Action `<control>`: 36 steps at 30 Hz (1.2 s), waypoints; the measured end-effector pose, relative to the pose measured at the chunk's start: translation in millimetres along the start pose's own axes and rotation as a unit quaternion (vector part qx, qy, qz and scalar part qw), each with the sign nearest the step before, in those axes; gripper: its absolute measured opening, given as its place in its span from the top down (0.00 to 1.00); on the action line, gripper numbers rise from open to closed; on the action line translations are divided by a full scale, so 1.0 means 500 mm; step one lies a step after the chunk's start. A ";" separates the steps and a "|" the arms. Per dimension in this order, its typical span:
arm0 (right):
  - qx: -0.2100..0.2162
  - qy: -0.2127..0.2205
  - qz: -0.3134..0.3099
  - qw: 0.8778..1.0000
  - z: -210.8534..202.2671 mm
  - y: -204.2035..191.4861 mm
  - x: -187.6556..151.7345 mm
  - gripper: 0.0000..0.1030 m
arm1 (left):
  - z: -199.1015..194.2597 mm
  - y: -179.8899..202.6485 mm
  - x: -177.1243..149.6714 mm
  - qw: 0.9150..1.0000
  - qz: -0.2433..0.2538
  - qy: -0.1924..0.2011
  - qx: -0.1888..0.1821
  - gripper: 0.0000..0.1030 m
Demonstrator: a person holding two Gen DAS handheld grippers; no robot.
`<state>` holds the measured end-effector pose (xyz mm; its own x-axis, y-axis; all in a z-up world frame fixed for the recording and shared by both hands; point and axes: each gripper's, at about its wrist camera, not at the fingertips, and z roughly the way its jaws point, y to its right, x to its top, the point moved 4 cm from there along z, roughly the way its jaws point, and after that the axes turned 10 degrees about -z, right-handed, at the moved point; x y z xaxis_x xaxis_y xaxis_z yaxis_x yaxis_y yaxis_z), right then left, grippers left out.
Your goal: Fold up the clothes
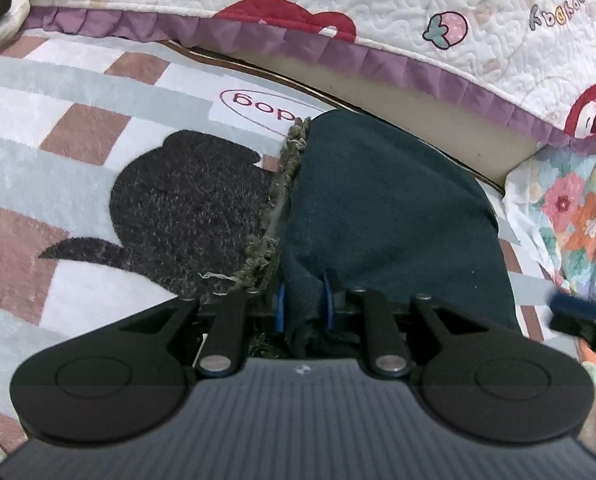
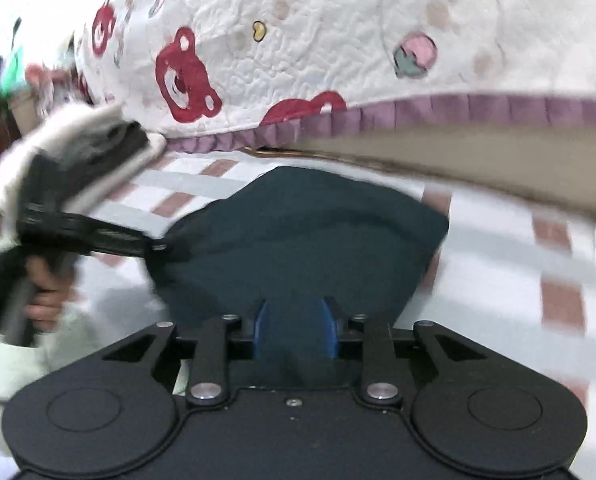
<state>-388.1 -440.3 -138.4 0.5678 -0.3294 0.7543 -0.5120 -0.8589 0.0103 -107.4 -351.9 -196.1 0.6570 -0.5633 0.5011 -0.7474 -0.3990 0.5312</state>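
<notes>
Dark teal garment (image 1: 390,216): soft knit, lying bunched on a checked blanket (image 1: 57,128) of pink, white and pale grey squares; its near edge is gathered up into both claws; a frayed olive fringe (image 1: 285,184) runs down its left border in the left wrist view. Left gripper (image 1: 302,306): blue pads (image 1: 280,306) pressed onto a fold of the garment, cloth filling the gap between them; seen from the right wrist view it enters from the left (image 2: 153,246), held in the person's hand (image 2: 45,292), its tip touching the garment's left edge. Right gripper (image 2: 295,330): blue pads on either side of a bunch of the same cloth, pinching it; in the left wrist view only its blurred tip shows at the right margin (image 1: 578,312). Blanket print: a black furry animal shape (image 1: 181,208), just beside the fringe, and a red-outlined oval with lettering (image 1: 257,110), partly under the garment. Behind: a white quilted cover (image 1: 378,0) with red bears and a strawberry, purple ruffled hem (image 1: 338,52), hanging over a beige edge (image 1: 438,136); floral fabric (image 1: 574,216) at far right; the right wrist view is motion-blurred.
</notes>
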 end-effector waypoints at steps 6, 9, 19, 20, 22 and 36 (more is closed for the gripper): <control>-0.055 -0.047 0.054 0.996 0.135 0.103 0.005 0.72 | 0.006 -0.003 0.002 1.000 0.008 -0.008 0.002 0.82; -0.045 -0.024 0.176 0.983 0.132 0.184 0.000 0.76 | 0.012 -0.003 0.005 1.000 0.010 -0.013 0.010 0.78; 0.075 0.037 0.406 0.910 0.161 0.344 -0.072 0.56 | -0.078 0.209 0.013 0.976 0.204 0.062 -0.041 0.72; 0.085 0.040 0.419 0.903 0.168 0.352 -0.075 0.55 | -0.065 0.235 -0.009 0.969 0.234 0.042 -0.059 0.72; 0.101 0.041 0.430 0.896 0.181 0.363 -0.073 0.56 | -0.040 0.286 -0.054 0.951 0.293 0.003 -0.093 0.72; 0.114 0.038 0.354 0.927 0.179 0.391 -0.078 0.62 | 0.095 0.376 -0.186 0.879 0.458 -0.105 -0.085 0.50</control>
<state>-452.7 -630.4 -224.5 0.0901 -0.8220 0.5623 -0.5844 -0.5008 -0.6385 -313.5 -408.9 -175.2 -0.2580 -0.7204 0.6437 -0.9155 0.3953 0.0755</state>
